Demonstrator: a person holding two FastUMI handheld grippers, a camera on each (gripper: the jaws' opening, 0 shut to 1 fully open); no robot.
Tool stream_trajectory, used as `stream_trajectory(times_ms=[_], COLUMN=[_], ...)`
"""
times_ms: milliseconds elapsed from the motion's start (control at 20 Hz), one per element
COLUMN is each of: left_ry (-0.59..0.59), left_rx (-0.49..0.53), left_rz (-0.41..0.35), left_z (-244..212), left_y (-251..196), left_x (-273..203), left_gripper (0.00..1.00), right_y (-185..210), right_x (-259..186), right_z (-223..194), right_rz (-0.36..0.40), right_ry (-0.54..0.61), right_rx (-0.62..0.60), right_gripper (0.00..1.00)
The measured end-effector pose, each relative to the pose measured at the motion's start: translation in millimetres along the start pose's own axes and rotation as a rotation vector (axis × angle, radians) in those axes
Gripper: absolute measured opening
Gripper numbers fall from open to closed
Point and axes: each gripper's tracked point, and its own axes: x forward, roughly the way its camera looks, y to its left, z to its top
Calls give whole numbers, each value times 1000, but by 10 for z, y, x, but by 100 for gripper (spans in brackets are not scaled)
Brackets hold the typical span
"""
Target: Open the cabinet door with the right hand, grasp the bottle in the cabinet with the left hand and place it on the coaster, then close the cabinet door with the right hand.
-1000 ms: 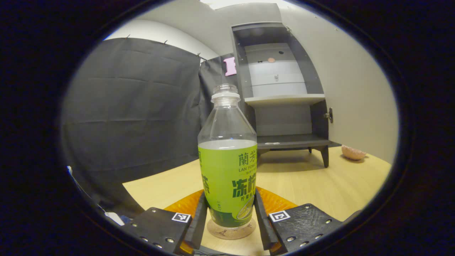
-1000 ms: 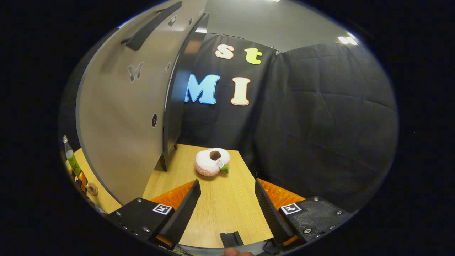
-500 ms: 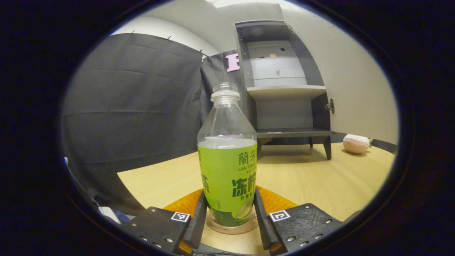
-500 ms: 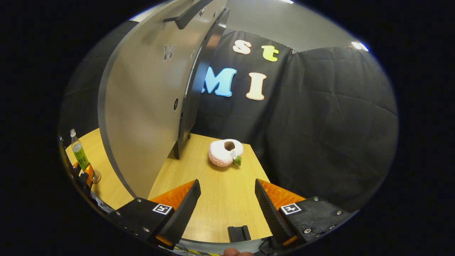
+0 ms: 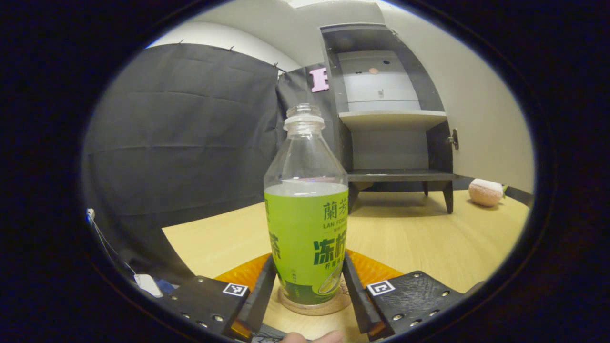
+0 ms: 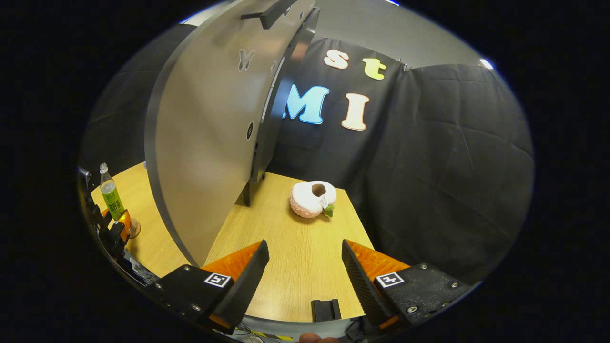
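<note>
Bottle (image 5: 306,209) stands on coaster (image 5: 312,307) atop wooden table (image 5: 419,238).

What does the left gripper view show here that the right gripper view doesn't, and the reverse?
Left gripper view: the dark cabinet's open interior with a pale shelf, and the left gripper, jaws closed on the green-labelled clear plastic bottle. Right gripper view: the grey cabinet door's outer face with its bar handle, and the right gripper, open, empty. Shared: bottle, round cork coaster, pink plush toy, wooden table.
</note>
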Motion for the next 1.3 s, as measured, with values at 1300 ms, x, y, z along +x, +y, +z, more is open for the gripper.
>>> stream_trajectory(times_ms=[1300], left_ry=[-206], left_rx=[-49], left_rz=[-130], left_z=[2182], left_y=[-271], left_x=[-457], left_gripper=[78], right_y=[-387], right_x=[-446], right_z=[1079], right_rz=[17], right_ry=[-170], right_rx=[142], right_gripper=[95])
